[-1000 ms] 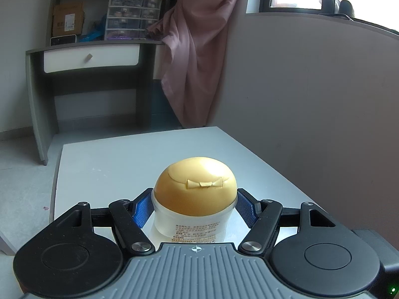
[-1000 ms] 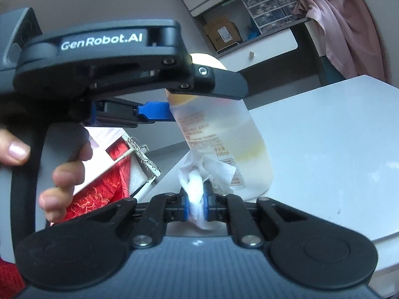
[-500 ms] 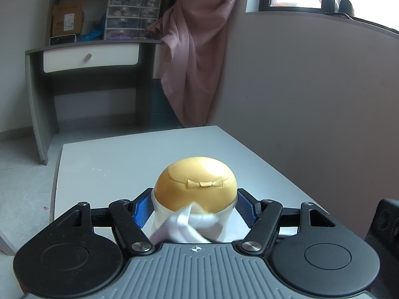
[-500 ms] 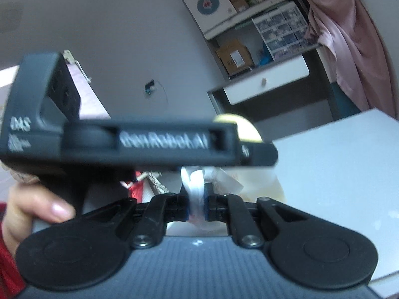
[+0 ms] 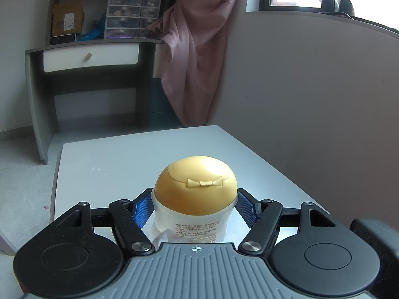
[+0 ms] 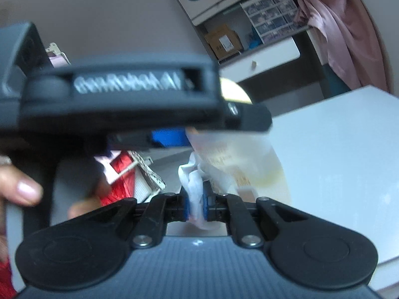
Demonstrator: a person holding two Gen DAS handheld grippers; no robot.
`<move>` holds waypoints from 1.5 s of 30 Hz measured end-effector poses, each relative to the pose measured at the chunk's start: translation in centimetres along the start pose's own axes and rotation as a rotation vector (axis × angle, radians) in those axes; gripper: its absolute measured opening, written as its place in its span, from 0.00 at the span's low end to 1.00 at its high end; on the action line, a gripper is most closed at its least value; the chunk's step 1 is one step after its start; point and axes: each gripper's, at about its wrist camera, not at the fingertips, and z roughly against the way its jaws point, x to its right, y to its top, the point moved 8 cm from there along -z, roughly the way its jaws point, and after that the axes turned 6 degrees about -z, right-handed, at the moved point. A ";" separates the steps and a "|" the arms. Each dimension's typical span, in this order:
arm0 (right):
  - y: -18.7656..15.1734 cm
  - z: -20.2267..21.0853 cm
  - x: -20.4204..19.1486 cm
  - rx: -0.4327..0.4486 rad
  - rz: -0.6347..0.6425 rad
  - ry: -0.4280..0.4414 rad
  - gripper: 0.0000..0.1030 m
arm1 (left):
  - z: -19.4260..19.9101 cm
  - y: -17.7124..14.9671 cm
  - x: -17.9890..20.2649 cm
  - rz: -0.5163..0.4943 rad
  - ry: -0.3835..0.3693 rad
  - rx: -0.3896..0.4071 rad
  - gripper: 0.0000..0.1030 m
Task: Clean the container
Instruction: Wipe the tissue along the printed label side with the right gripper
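White surface (image 5: 104,164) up front. Left gripper (image 5: 194,205) clamps the yellow-capped container (image 5: 195,194); its label print is too tiny to read. Right gripper (image 6: 195,199) pinches a white wipe (image 6: 193,186) at the container's 7 o'clock, under a blurry "GenRobot.AI" logo.

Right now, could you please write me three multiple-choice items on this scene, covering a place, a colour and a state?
1. Where is the bottle?
A. between the left tool's pads
B. lying on the floor
C. on the desk shelf

2. What colour is the bottle's cap?
A. green
B. yellow
C. black

3. What state is the right tool in?
A. wide open
B. shut on nothing
C. shut on a white wipe

Answers: 1 A, the left tool clamps both its sides; 2 B, the domed cap is yellow; 3 C, the wipe is pinched between the blue pads.
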 end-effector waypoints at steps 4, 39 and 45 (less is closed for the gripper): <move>-1.1 -0.5 0.6 -0.032 -0.003 -0.021 0.10 | 0.0 -0.1 0.0 -0.001 0.000 0.000 0.68; 1.0 0.2 -1.6 0.052 0.026 0.013 0.10 | -0.1 0.5 -1.3 0.004 0.000 -0.013 0.69; -0.2 -1.0 -0.6 -0.005 -0.005 0.010 0.10 | -0.3 0.7 -1.4 0.000 0.002 -0.017 0.69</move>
